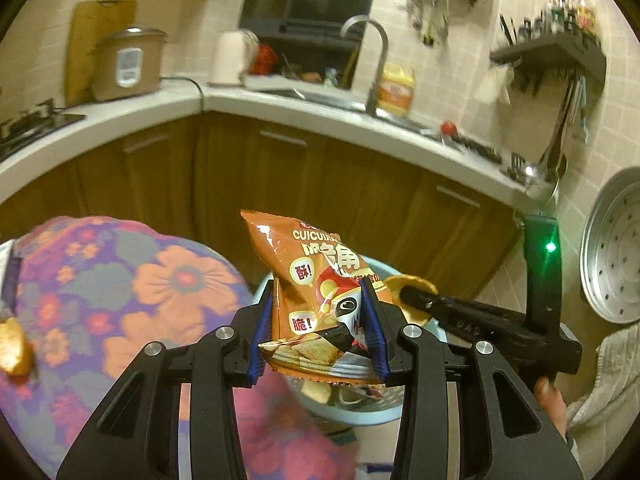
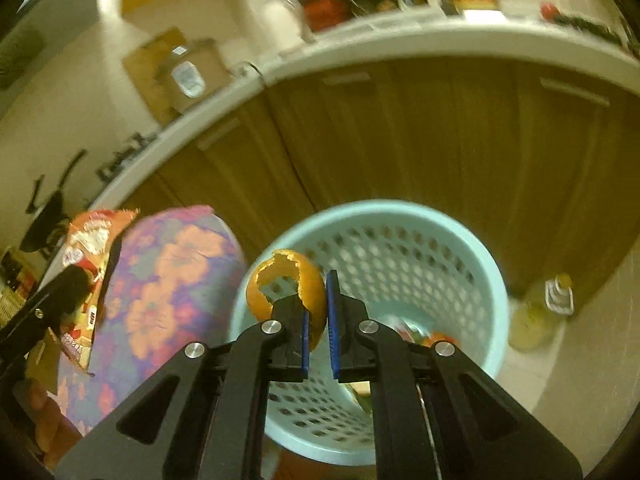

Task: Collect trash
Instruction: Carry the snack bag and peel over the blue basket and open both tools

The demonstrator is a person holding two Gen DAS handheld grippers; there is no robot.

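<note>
The snack bag (image 1: 316, 292) is glossy printed foil, crinkled. The basket (image 2: 460, 248) is smooth pale-blue perforated plastic. The orange peel (image 2: 280, 280) looks matt and dimpled. A flowered cloth (image 1: 132, 288) looks soft. The cabinet doors (image 1: 224, 168) are wood-grained; the steamer tray (image 1: 612, 248) is dull metal.

One snack bag (image 1: 316, 300), one orange peel (image 2: 286, 292), one perforated basket (image 2: 460, 248), two hand-held grippers.

Both cameras sit on the handheld grippers, looking forward and downward. The left one faces the counter's (image 1: 280, 110) corner; the right one hangs close above the blue basket (image 2: 472, 248). Both take in the basket, the flowered cloth (image 1: 120, 280) and the cabinets (image 2: 400, 140).
</note>
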